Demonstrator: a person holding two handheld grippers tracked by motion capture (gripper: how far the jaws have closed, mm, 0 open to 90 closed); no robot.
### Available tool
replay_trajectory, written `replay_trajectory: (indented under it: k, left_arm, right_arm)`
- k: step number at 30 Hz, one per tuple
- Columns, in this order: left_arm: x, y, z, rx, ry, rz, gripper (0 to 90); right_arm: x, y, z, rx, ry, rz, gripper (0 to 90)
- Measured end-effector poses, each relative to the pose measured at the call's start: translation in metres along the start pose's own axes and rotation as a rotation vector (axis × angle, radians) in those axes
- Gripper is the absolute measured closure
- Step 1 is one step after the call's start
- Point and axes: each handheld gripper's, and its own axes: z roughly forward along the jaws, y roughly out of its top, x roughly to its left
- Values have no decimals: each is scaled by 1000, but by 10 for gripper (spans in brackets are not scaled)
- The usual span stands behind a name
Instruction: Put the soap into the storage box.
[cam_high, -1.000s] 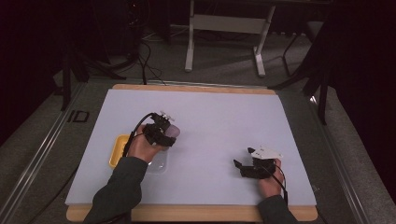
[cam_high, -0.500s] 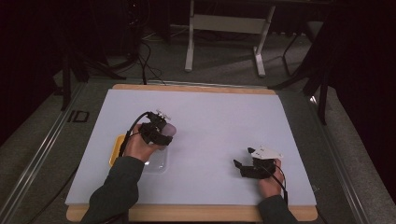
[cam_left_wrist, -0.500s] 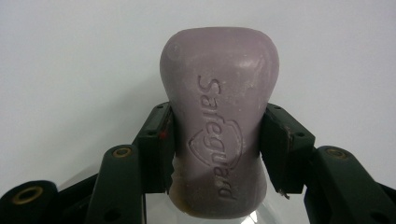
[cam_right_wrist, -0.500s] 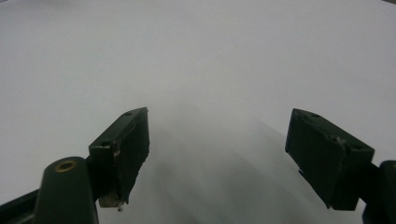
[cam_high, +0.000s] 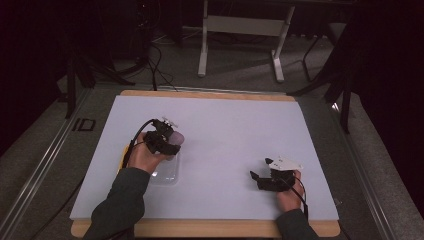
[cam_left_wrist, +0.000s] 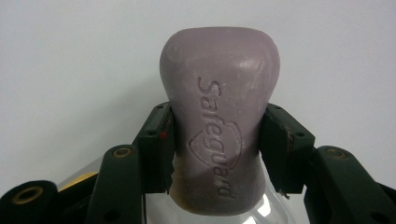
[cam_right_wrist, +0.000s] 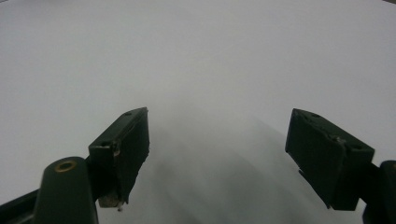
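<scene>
The pale purple bar of soap (cam_left_wrist: 219, 121) with "Safeguard" pressed into its face is the thing being handled here, and it's clamped between the two black jaws of the left gripper (cam_left_wrist: 215, 144), pads pressing on its narrow waist from both sides, rounded top sticking up past the jaw tips. In the high view you can see the soap (cam_high: 176, 138) poking out of the left gripper (cam_high: 165, 141) at the left side of the table, lifted just above a clear plastic tray (cam_high: 167, 172) that sits on the white table cover (cam_high: 235, 130). There's a yellow thing (cam_high: 123, 156) right beside that tray, tucked under the person's left hand (cam_high: 145, 156), can't really tell what it is. In the left gripper view the clear tray (cam_left_wrist: 275, 205) and a bit of yellow (cam_left_wrist: 81, 179) show low down behind the soap. Over on the near right, the right gripper (cam_high: 265, 176) rests low on the white cover, well apart from the soap, held by the right hand (cam_high: 287, 192), with its jaws spread wide and nothing between them, plain to see in the right gripper view (cam_right_wrist: 217, 154). Farther back, past the wooden table edge (cam_high: 205, 93), there's grey floor with a white metal table frame (cam_high: 240, 30) and some black cables (cam_high: 150, 55).
</scene>
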Motion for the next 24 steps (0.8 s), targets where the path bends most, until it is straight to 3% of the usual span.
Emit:
replay_trajectory:
  k: [24]
  left_arm:
    - [17, -17, -10, 12, 27, -47, 496]
  right_arm:
    - [0, 0, 0, -2, -2, -2, 210]
